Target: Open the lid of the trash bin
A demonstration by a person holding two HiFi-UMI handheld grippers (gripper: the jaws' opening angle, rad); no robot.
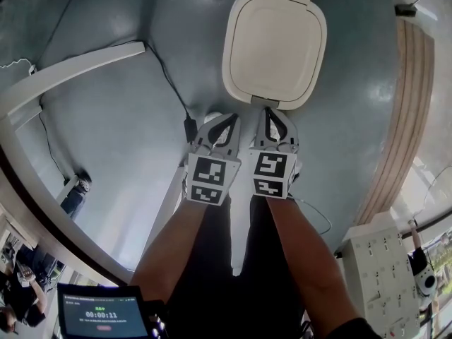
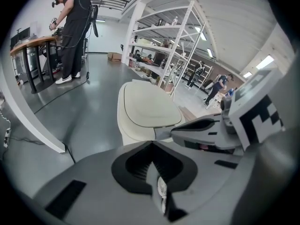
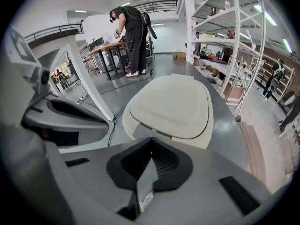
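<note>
Trash bin (image 1: 230, 69), cream coloured, upright on the floor (image 1: 127, 126), directly ahead of the person. Lid (image 1: 274, 48) flat and fully closed, hinge block on the far side, near edge turned toward the grippers. At the middle of that near edge a small grey piece (image 3: 146, 132), perhaps a push latch; not possible to say for sure.

Just before the near edge, the left hand-held gripper (image 1: 227, 122) and the right hand-held gripper (image 1: 268, 115), side by side and nearly touching each other. Both clenched, the jaws pressed together with nothing between them. Tips close to the bin but apart from it, as far as visible.

Step in hand, as a judgement: the approach only, no contact with the lid yet, the opening not begun. Next move probably to bring one pair of tips to the front edge, either to press the grey piece or to release the jaws a little, hook under the rim and lift toward the hinge. Some care needed not to push the light bin away.

Around: smooth grey floor with reflections, a black cable (image 1: 169, 76) across it, a white beam (image 1: 70, 73) at the left, pale wooden boards (image 1: 409, 104) at the right. Farther away, tall white shelves (image 3: 225, 27) and a person (image 3: 133, 36) standing at a tabletop (image 3: 105, 47).
</note>
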